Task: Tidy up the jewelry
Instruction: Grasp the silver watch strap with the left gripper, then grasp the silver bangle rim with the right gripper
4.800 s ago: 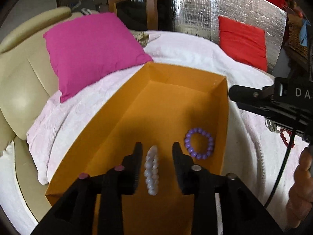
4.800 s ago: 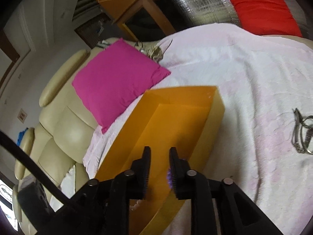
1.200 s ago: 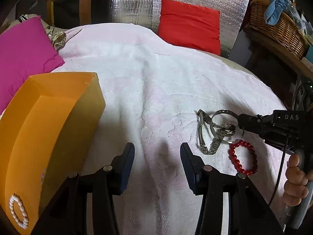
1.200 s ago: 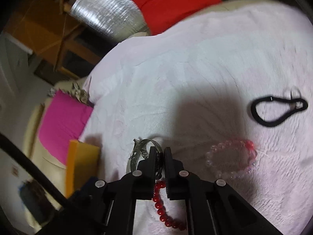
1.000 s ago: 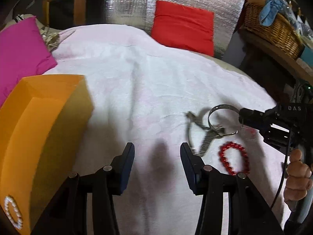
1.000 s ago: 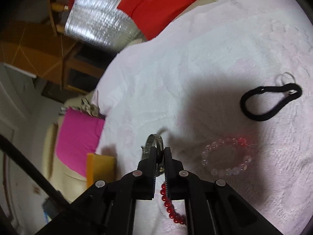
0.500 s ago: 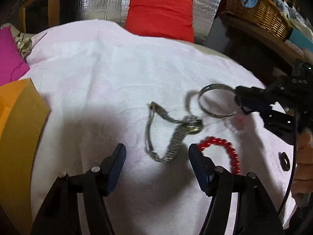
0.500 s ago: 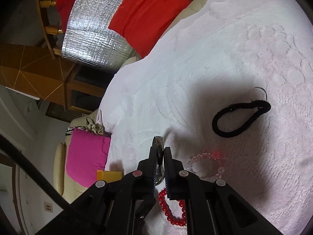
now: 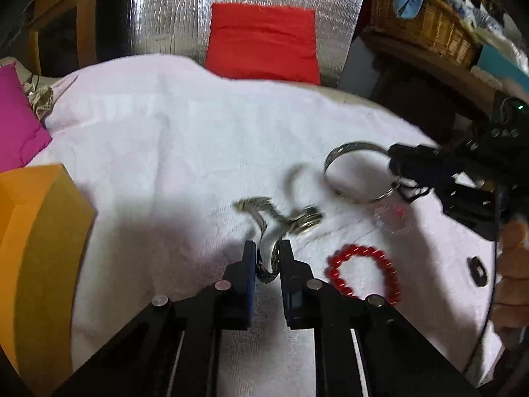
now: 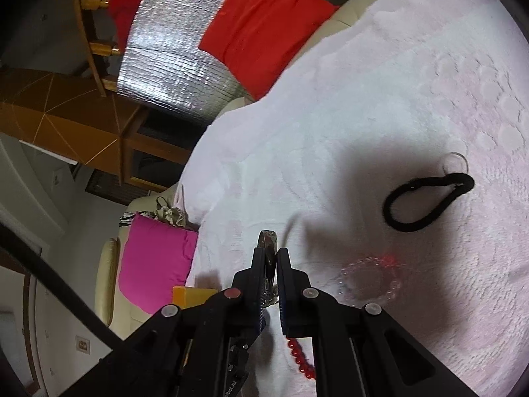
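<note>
My left gripper (image 9: 267,258) is shut on the band of a silver metal watch (image 9: 284,218) that lies on the white bedspread (image 9: 165,152). My right gripper (image 10: 271,264) is shut on a silver bangle (image 10: 268,240), held above the spread; the bangle also shows in the left wrist view (image 9: 353,172). A red bead bracelet (image 9: 363,271) lies right of the watch. A clear bead bracelet (image 10: 370,279) and a black hair tie (image 10: 426,201) lie further right. The orange box (image 9: 36,251) stands at the left.
A magenta cushion (image 9: 16,129) lies behind the box and a red cushion (image 9: 264,39) leans on a silver foil panel at the back. A wicker basket (image 9: 423,23) sits on a dark shelf at the right. A small dark ring (image 9: 478,271) lies near the right hand.
My left gripper has moved forward and shut on the watch band. My right gripper has lifted the silver bangle off the spread.
</note>
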{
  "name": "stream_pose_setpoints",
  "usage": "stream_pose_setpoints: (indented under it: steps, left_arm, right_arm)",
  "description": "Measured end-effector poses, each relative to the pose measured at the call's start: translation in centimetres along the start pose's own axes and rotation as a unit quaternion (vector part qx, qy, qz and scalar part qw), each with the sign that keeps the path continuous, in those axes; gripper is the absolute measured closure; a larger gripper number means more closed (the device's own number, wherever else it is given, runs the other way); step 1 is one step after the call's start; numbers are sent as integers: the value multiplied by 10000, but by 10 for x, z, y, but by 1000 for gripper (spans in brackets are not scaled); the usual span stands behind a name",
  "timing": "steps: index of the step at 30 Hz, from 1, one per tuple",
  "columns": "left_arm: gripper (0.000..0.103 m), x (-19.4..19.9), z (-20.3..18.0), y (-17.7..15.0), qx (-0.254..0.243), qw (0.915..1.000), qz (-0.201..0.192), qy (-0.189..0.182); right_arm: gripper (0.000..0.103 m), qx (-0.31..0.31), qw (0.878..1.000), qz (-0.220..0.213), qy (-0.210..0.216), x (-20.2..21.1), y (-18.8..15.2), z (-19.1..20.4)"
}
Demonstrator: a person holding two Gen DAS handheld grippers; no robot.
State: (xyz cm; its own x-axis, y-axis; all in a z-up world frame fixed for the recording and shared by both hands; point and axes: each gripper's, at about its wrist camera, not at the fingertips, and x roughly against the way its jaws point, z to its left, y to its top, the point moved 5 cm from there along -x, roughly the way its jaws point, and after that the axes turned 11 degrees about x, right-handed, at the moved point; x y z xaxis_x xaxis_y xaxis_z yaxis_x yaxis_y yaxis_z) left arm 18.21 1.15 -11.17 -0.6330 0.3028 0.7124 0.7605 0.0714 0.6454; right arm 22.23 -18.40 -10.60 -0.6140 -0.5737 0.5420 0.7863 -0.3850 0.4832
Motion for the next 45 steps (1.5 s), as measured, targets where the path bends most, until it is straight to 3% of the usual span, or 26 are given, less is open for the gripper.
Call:
stream_pose_setpoints:
  steps: [23, 34, 38, 41, 43, 45]
  left_arm:
    - [90, 109, 18, 7, 334, 9935, -611, -896]
    - [90, 170, 31, 15, 460, 9869, -1080, -1107]
    - [90, 196, 42, 20, 503, 9835, -1338, -1111]
    - [90, 202, 49, 17, 514, 9836, -1360, -1065]
    - [90, 203, 53, 16, 530, 9843, -1334, -1023]
    - [90, 204, 54, 15, 545, 9844, -1331, -1016]
  right_arm:
    - [95, 1373, 9902, -162, -179, 5, -32, 106]
    - [97, 1821, 9830, -170, -126, 4, -47, 156]
    - [97, 2068, 9772, -93, -468, -2, -52, 166]
    - [96, 2066, 9752, 336, -722, -15, -57, 151]
    - [87, 1957, 9724, 869, -927, -31, -66, 133]
    - [54, 1825, 9674, 1310, -1168, -45, -76, 114]
